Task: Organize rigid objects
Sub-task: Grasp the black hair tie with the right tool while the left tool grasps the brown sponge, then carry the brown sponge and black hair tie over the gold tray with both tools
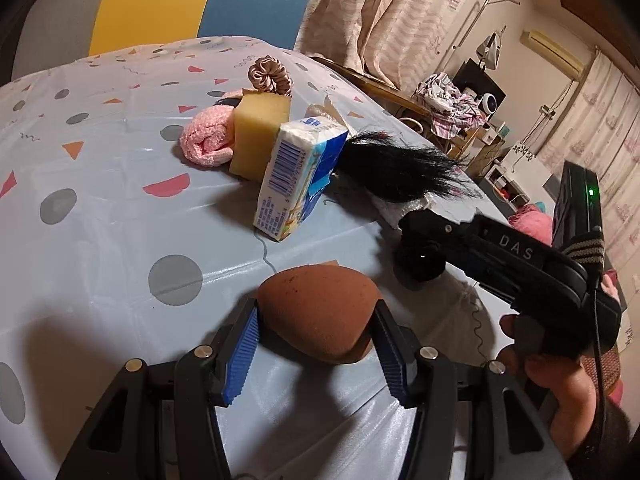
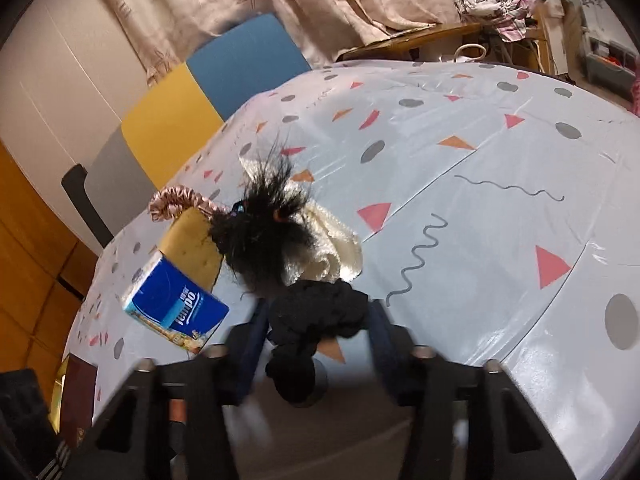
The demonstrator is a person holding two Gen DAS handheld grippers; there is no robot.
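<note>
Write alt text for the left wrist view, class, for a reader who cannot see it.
The left gripper closes its blue pads on a brown egg-shaped makeup sponge on a patterned tablecloth. Behind lie a tissue pack, a yellow sponge, a pink knit roll and black hair; the right gripper's body enters from the right.

Warm dim indoor light, soft shadows, fisheye-bent dark corners, right-wrist foreground motion-blurred

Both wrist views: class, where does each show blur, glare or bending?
Left wrist view: sharp; the brown sponge casts a soft shadow, and the tablecloth bulges from fisheye. Right wrist view: the right gripper and black cloth smear with motion blur; glare streaks the tablecloth.
</note>
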